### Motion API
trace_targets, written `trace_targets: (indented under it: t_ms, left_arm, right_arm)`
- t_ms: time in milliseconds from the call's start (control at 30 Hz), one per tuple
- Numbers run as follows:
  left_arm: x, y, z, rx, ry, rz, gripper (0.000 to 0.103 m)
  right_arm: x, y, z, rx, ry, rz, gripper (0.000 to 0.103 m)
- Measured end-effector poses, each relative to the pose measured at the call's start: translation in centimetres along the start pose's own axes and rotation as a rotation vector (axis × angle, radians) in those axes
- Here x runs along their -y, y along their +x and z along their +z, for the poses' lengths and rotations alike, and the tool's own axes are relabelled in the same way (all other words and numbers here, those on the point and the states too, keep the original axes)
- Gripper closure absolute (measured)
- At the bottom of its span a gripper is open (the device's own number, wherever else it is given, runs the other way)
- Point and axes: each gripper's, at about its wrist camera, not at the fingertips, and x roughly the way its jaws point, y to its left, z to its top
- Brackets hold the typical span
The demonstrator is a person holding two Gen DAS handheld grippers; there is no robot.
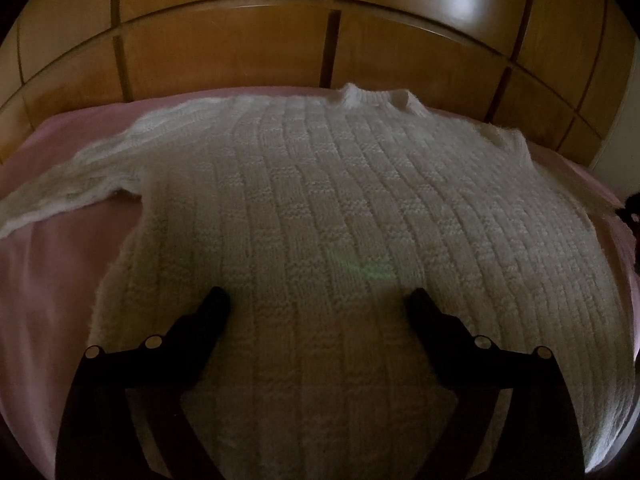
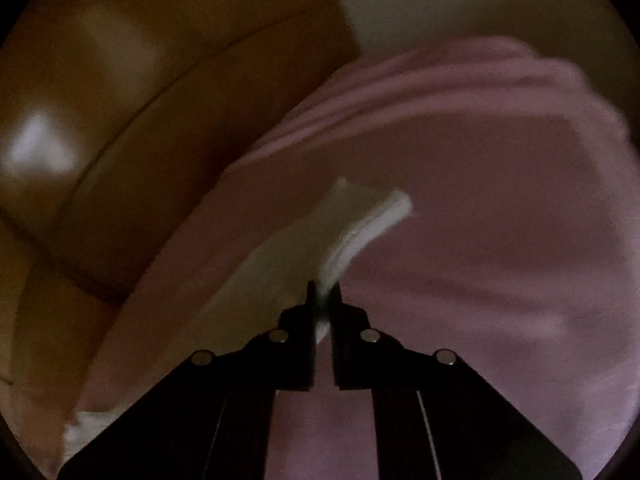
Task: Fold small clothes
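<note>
A white ribbed knit sweater [image 1: 320, 192] lies flat on the pink bed cover [image 1: 48, 264], collar at the far side and one sleeve [image 1: 72, 184] stretched out to the left. My left gripper [image 1: 318, 300] hovers open over the sweater's lower body, its black fingers wide apart with nothing between them. In the right wrist view my right gripper [image 2: 323, 292] is shut on the cuff end of the sweater's other sleeve [image 2: 360, 224]. That sleeve sticks up and forward from the pinch, lifted off the pink cover [image 2: 500, 220]. The picture there is blurred.
A wooden panelled headboard or wardrobe front [image 1: 320, 40] runs along the far side of the bed and shows at the left in the right wrist view [image 2: 120, 120]. A pale wall [image 2: 460, 0] stands behind the bed's bunched pink edge.
</note>
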Motion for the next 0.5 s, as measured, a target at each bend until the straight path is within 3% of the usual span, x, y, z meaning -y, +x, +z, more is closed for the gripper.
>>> trace_targets:
  t_ms: [100,233,300,333,367,433,500]
  left_arm:
    - [0.0,-0.1,0.0,0.0,-0.003,-0.003,0.013]
    - [0.0,0.0,0.0,0.0,-0.005,0.001,0.012]
    - [-0.2,0.0,0.0,0.001,-0.01,-0.008,0.011]
    - [-0.2,0.0,0.1,0.001,-0.012,-0.012,0.01]
    - [-0.2,0.0,0.1,0.002,-0.013,-0.014,0.01]
    - [-0.3,0.0,0.1,0.001,-0.014,-0.021,0.009]
    - [-0.3,-0.1,0.2,-0.003,-0.016,-0.029,0.008]
  right_arm:
    - [3.3,0.7,-1.0,-0.032,0.066,-0.089,0.099]
    - [3.3,-0.1,-2.0,-0.024,0.054,-0.115,0.096]
    - [2.7,-0.6,-2.1,-0.045,0.057,-0.064,0.08]
    - [2.4,-1.0,-2.3,-0.037,0.043,-0.052,0.056]
    - [2.2,-1.7,-2.5,-0.032,0.033,-0.028,0.047]
    - [1.9,-4.0,-3.8,-0.036,-0.005,0.033,0.045]
    - [0.2,-5.6,-6.1,-0.101,-0.06,0.147,0.042]
